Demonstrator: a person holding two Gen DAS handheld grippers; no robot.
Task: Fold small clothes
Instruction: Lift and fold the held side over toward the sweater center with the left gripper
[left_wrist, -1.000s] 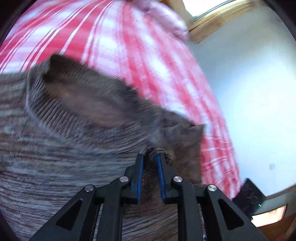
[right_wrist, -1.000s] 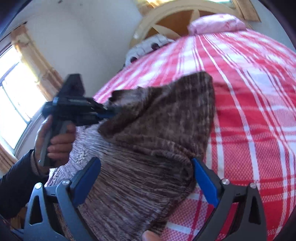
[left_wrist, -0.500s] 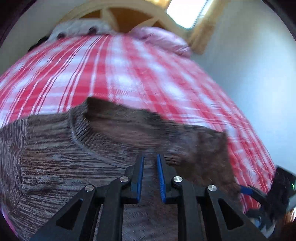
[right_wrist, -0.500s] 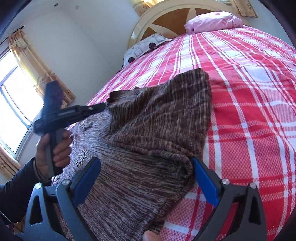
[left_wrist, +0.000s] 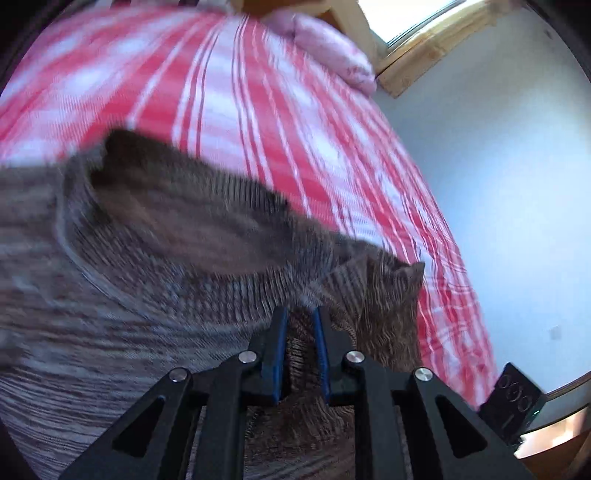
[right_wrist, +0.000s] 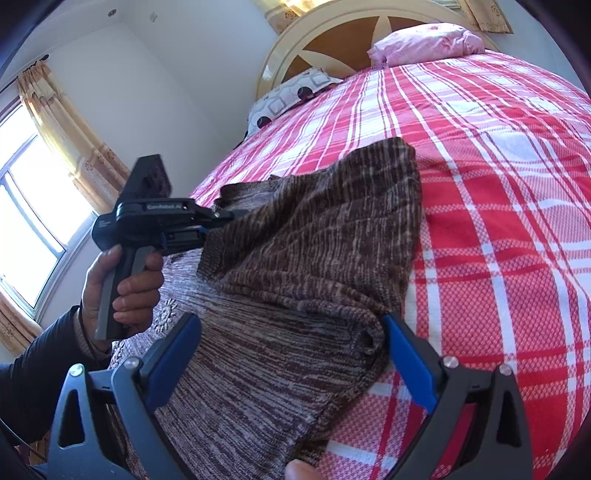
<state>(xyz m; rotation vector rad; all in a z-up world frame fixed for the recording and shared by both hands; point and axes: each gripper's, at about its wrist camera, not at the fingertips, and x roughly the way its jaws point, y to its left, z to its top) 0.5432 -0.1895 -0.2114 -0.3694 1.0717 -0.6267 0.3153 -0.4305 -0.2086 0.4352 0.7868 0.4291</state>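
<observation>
Sweater (right_wrist: 295, 258) on bed | left hand-held gripper (left_wrist: 299, 332) – clamped on fold | right hand-held gripper (right_wrist: 291, 354) – spread wide

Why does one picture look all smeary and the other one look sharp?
In the left wrist view the sweater and the red plaid bedspread are streaked with motion blur, while the left gripper shut on the knit stays crisp. In the right wrist view everything is sharp, though the fisheye bulges the bed and the window glares white.

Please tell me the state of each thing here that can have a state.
left gripper: shut on the sweater's edge
right gripper: open, fabric between its fingers
sweater: partly folded, sleeve laid over the body
bedspread: spread flat
</observation>
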